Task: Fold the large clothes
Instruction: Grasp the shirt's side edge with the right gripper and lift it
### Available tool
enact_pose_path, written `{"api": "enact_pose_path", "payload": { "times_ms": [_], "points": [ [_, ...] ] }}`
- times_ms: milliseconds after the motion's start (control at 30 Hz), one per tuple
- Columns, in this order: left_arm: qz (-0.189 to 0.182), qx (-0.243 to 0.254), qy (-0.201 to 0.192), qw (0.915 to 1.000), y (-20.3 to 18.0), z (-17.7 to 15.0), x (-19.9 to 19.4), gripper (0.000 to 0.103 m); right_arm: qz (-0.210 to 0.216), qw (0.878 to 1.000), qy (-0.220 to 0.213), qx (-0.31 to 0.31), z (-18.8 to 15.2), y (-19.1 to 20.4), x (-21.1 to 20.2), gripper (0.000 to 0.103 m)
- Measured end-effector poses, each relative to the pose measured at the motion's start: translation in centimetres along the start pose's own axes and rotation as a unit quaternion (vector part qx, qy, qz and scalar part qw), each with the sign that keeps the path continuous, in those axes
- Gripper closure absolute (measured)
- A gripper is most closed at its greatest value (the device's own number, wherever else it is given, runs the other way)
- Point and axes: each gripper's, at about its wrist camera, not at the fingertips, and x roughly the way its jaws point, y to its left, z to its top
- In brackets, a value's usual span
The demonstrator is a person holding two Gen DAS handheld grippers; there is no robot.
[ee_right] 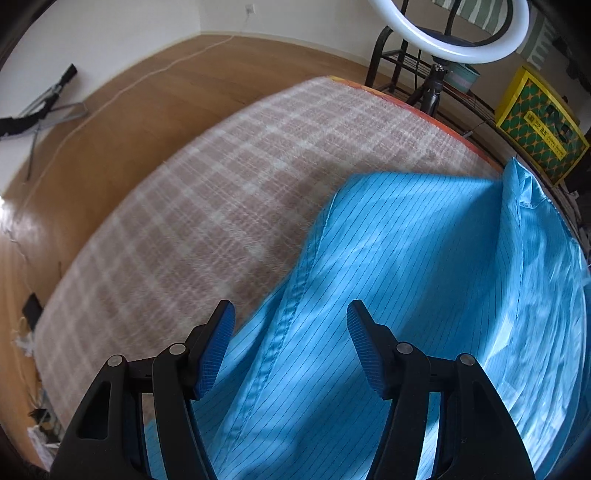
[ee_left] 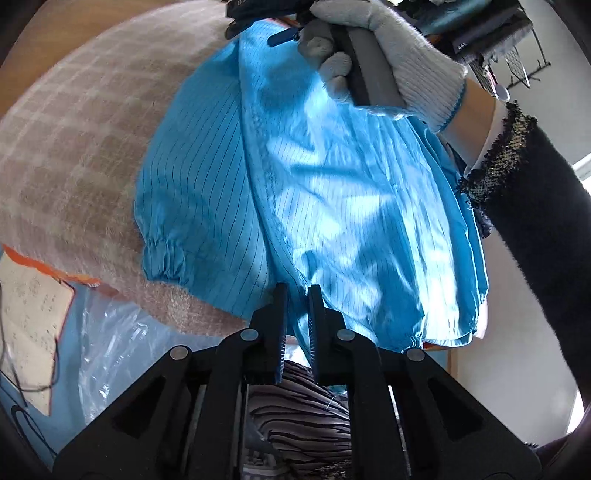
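Observation:
A large blue pinstriped garment (ee_left: 306,206) with elastic cuffs hangs over a pink plaid blanket (ee_left: 74,166). My left gripper (ee_left: 297,291) is shut on the garment's lower edge. In the left wrist view a gloved hand (ee_left: 373,48) holds the right gripper at the garment's top. In the right wrist view the garment (ee_right: 424,277) lies on the blanket (ee_right: 207,206). My right gripper (ee_right: 291,314) is open, its fingers apart above a stitched seam of the garment.
A ring light (ee_right: 454,33) on a stand and a yellow box (ee_right: 539,129) stand beyond the blanket's far edge. Wooden floor (ee_right: 129,103) with a cable lies to the left. A clear plastic bag (ee_left: 118,343) and paper (ee_left: 33,325) lie below the blanket.

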Motion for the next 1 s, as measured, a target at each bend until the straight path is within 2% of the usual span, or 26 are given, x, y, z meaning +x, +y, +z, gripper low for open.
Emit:
{"api": "enact_pose_path", "payload": {
  "times_ms": [100,167,300,367,500,667,767,867,1000],
  "points": [
    [-0.021,-0.015,0.01,0.9996,0.2,-0.1,0.4,0.095,0.001,1.0,0.01,0.007,0.0,-0.4,0.4,0.052],
    [-0.021,-0.002,0.009,0.9997,-0.2,0.0,0.4,0.095,-0.001,1.0,0.017,0.006,0.0,-0.6,0.6,0.065],
    [-0.023,0.007,0.002,0.9997,-0.4,0.0,0.2,0.101,0.007,1.0,0.023,0.008,0.0,-0.6,0.7,0.072],
    [-0.017,0.01,-0.002,0.9998,-0.3,0.0,0.1,0.103,0.003,0.999,0.032,0.004,0.1,-0.6,1.1,0.095],
    [-0.02,0.01,-0.011,0.9997,0.1,0.0,-0.9,0.103,0.016,1.0,0.017,0.02,0.2,-0.9,0.3,0.1],
    [-0.012,0.015,-0.042,0.9989,0.5,0.1,-3.2,0.103,0.032,0.999,-0.012,0.032,1.2,-1.6,-1.8,0.101],
    [0.02,0.012,-0.06,0.998,1.2,0.4,-4.2,0.103,0.037,0.998,-0.033,0.044,2.3,-1.8,-2.7,0.102],
    [0.047,-0.014,-0.078,0.9958,2.7,1.1,-5.1,0.103,0.042,0.996,-0.05,0.061,3.6,-1.8,-2.7,0.102],
    [0.101,-0.037,-0.105,0.9887,3.9,2.0,-5.4,0.103,0.04,0.994,-0.062,0.077,4.9,-1.5,-1.5,0.102]
  ]
}}
